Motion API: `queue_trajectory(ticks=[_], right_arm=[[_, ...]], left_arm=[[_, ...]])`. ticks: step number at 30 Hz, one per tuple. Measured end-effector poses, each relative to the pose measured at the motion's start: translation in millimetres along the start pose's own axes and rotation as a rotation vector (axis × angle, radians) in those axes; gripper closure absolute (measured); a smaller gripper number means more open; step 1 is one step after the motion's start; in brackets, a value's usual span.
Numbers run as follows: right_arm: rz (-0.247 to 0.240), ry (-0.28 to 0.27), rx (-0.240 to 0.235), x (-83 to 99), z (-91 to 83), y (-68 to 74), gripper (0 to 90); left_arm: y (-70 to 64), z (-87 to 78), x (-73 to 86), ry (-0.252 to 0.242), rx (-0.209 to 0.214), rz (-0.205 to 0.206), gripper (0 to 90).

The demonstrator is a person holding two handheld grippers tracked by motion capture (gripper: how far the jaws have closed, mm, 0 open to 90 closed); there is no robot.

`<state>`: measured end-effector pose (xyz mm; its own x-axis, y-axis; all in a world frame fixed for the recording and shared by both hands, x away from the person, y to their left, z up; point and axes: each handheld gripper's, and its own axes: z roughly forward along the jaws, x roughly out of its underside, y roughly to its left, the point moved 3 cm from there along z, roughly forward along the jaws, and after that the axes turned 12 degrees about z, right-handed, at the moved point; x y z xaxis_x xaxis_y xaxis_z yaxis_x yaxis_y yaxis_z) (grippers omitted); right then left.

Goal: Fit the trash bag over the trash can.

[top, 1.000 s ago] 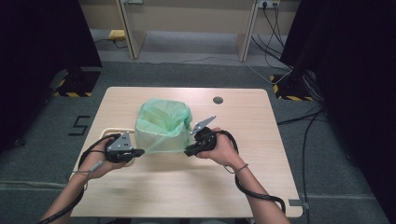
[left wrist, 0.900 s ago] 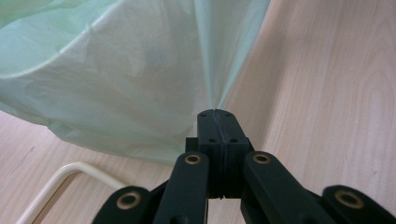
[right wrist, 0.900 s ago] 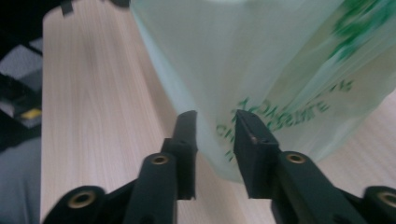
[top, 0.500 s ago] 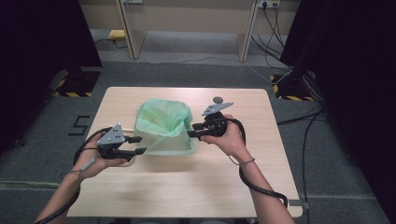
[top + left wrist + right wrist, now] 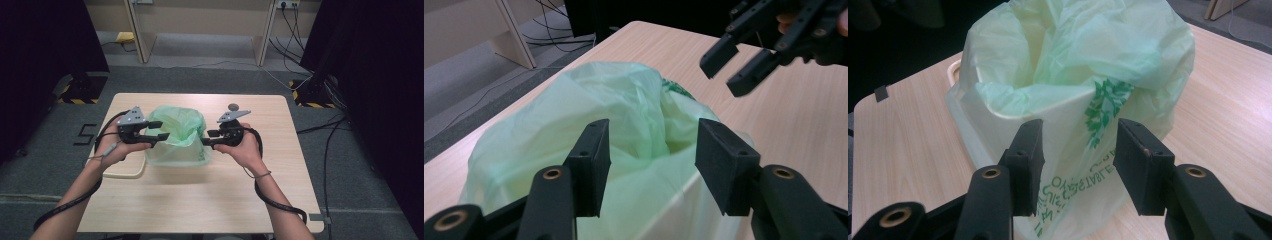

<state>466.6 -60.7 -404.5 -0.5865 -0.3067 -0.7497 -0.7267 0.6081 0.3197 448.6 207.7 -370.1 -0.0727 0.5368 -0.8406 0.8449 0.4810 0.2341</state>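
A pale green plastic bag (image 5: 177,131) lines a small white bin (image 5: 192,161) at the middle of the wooden table (image 5: 200,200); its loose top puffs up above the rim. My left gripper (image 5: 159,130) is open at the bag's left side, and its jaws straddle the bag's (image 5: 624,105) upper edge without pinching it. My right gripper (image 5: 208,138) is open at the bag's right side. Its jaws stand just short of the bag (image 5: 1088,55), level with the green print (image 5: 1100,112) on the front. The right gripper (image 5: 749,55) also hangs open beyond the bag.
A white ring-shaped frame (image 5: 125,170) lies flat on the table left of the bin, its corner (image 5: 953,70) poking out behind the bag. A small dark disc (image 5: 233,106) sits near the far edge. Cables trail from both grippers across the near table.
Both grippers have lifted and moved away from the person. The left one has closed in on the bag's upper left edge; the right one now sits higher at the bag's right side.
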Motion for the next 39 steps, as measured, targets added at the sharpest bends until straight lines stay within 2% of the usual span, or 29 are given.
queue_trajectory(ticks=[4,6,11,13,17,19,28,33,39], right_arm=[[0.013,-0.003,0.003,6.3,-4.5,-2.7,53.7],[0.015,0.000,0.005,9.8,-6.7,-4.2,53.5],[0.033,-0.004,0.013,15.3,-12.4,-9.5,53.1],[0.036,-0.003,0.014,16.8,-14.1,-11.0,52.8],[0.042,0.001,0.013,19.9,-16.1,-11.7,51.8],[0.044,0.002,0.012,21.3,-16.5,-12.5,51.5],[0.059,0.013,0.011,27.8,-15.3,-15.2,51.1],[0.061,0.014,0.007,30.7,-14.8,-16.1,50.9],[0.068,0.012,0.006,32.8,-15.6,-17.3,50.6]], left_arm=[[6.8,18.6,-10.5,0.030,0.018,-0.005,52.2],[7.5,28.2,-15.1,0.044,0.036,-0.009,54.6],[5.1,48.4,-25.3,0.089,0.087,0.009,59.1],[5.6,55.6,-26.8,0.113,0.104,0.011,60.2],[11.6,68.6,-23.3,0.167,0.113,0.008,62.1],[15.5,74.5,-19.7,0.196,0.107,-0.003,62.4],[34.6,93.1,-9.9,0.289,0.035,-0.023,62.7],[41.2,95.2,-11.1,0.329,-0.014,-0.020,63.8],[46.3,95.4,-9.6,0.353,-0.061,-0.035,64.9]])
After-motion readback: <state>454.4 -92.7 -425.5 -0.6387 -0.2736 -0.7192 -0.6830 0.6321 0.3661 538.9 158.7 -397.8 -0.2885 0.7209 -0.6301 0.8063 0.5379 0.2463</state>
